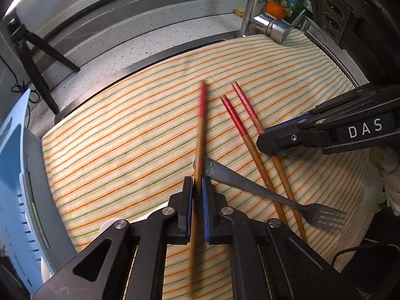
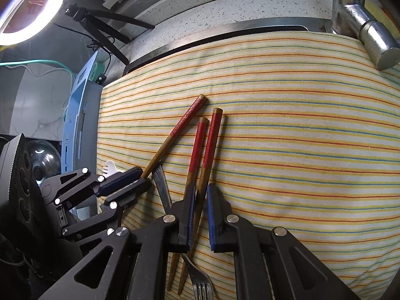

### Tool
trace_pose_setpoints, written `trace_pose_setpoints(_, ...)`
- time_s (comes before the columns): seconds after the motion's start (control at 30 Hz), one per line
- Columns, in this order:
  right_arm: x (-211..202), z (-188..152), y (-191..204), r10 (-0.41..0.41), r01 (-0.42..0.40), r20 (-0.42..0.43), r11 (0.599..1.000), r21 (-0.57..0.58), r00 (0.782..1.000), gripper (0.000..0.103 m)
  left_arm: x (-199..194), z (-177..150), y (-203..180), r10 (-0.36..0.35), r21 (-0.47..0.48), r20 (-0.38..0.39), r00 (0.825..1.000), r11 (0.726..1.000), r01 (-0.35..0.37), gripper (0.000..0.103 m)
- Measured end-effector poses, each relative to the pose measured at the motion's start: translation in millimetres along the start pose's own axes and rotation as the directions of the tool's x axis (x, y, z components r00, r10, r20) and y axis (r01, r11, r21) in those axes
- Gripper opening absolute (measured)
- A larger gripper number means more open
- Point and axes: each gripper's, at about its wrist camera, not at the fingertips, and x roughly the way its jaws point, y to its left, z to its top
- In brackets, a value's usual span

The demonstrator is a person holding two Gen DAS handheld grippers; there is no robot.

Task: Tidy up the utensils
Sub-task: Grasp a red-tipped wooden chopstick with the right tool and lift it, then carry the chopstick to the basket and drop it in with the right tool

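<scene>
A striped cloth [image 1: 120,140] [image 2: 300,150] holds three red-topped wooden chopsticks and a dark metal fork [image 1: 252,187] [image 2: 162,190]. My left gripper [image 1: 198,187] [image 2: 146,178] is shut on one chopstick [image 1: 201,125] [image 2: 180,127], which looks blurred in the left wrist view and crosses over the fork's handle end. My right gripper [image 2: 200,200] [image 1: 265,138] is shut on the rightmost chopstick [image 2: 212,145] [image 1: 246,105]. The third chopstick [image 2: 198,147] [image 1: 232,117] lies just left of it and passes under my left finger. Both lie across the fork's neck.
A chrome faucet [image 1: 270,26] [image 2: 370,32] overhangs the cloth's far right corner. A blue plastic rack [image 1: 15,175] [image 2: 80,115] stands at the left edge, with a black tripod [image 1: 32,60] on the speckled counter behind. An orange [image 1: 275,8] and a bottle sit by the faucet.
</scene>
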Motion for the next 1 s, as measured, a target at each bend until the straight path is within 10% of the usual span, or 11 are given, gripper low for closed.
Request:
trace_pose_setpoints(0.47, -56, -3, -1, 0.036, -0.035, 0.137, 0.999, -0.009, 0.99, 0.007, -28, -46, 35, -0.114, -0.274, 0.135, 0.984, 0.95, 0.147, 0.005)
trace_pose_setpoints(1.0, -113, -3, 27, 0.065, -0.043, 0.221, 0.994, -0.101, 0.973, 0.007, -65, -73, 51, -0.116, -0.376, 0.237, 0.965, 0.904, 0.201, 0.005)
